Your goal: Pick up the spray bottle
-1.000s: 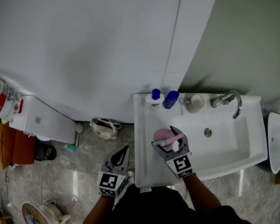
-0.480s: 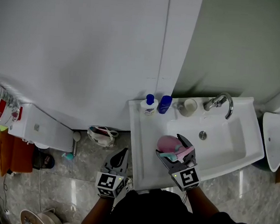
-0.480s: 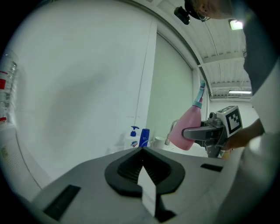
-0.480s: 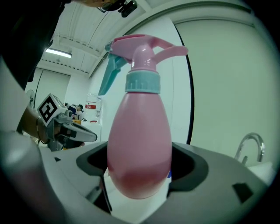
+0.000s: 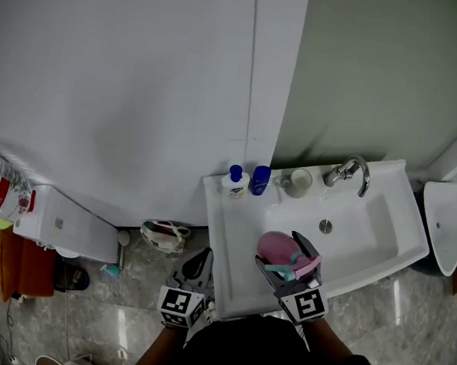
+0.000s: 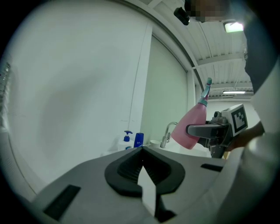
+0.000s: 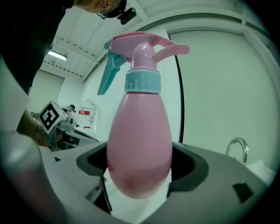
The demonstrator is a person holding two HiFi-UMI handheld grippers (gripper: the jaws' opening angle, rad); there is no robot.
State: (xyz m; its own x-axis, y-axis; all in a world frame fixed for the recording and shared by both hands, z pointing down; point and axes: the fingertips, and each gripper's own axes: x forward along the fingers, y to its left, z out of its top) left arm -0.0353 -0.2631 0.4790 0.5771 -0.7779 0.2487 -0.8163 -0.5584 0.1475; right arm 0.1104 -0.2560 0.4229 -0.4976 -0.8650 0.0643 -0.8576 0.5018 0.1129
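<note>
Right gripper (image 5: 278,250) clamped on spray bottle (image 7: 139,148), pink belly, held above sink (image 5: 228,241) front-left corner.
Risk: rounded body slips if grip eases or tilts, then drops into basin.
Left gripper (image 5: 202,258) jaws together, idle off sink's left edge.

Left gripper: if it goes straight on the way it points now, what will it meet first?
Probably the pump bottle and the blue bottle at the sink's back corner: the left gripper points at them. The sink's rim may come first; depth is unclear.
</note>
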